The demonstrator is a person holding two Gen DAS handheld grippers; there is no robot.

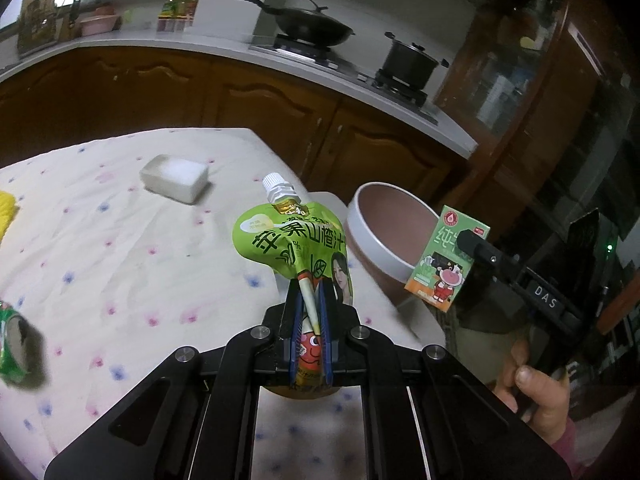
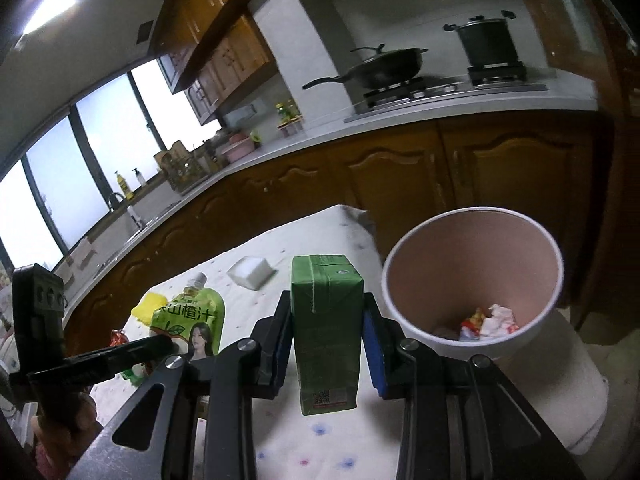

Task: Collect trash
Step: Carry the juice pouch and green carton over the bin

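The green pouch (image 1: 294, 248) reads "山楂汁"; the black right tool (image 1: 472, 246) bears "DAS".

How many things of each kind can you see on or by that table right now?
Drink packs held in grippers: 2, a green juice pouch and a green milk carton
Waste bins: 1, the white bin
White blocks on the cloth: 1
Crushed green cans: 1
Yellow things at the cloth's edge: 1
Total: 6

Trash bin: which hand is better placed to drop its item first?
Probably right. Its tool holds the green carton beside the bin's open rim; the left tool's pouch is over the table, farther back.
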